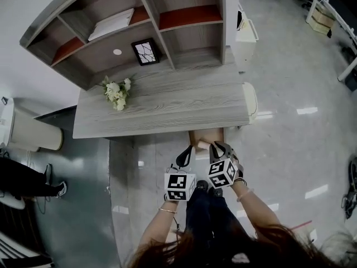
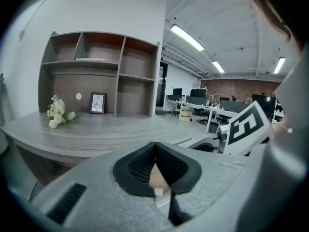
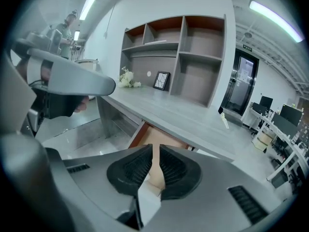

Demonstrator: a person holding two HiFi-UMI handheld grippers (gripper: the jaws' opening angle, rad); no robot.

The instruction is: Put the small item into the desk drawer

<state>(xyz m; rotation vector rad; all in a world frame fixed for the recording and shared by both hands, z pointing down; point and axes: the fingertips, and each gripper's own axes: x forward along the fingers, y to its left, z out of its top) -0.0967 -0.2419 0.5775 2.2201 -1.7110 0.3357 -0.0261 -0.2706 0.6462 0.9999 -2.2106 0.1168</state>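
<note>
Left tongs (image 1: 186,156) shut and empty, right tongs (image 1: 220,148) barely apart and empty. Probably check the white item (image 1: 202,144) lies inside the drawer (image 1: 211,133).

You had two grippers at the lower centre of the head view, the left gripper (image 1: 187,151) and the right gripper (image 1: 219,146). Each carried one marker cube (image 1: 179,186), two in all. There was one desk (image 1: 167,108), with one shelf unit (image 1: 184,46) at the upper middle and one open drawer (image 1: 215,134) below the desk's near edge. One small white item (image 1: 202,144) showed at that drawer. On the desk stood one bunch of white flowers (image 1: 116,92) and one picture frame (image 1: 146,51). You wore one bracelet (image 1: 167,210) on each wrist, two altogether.
</note>
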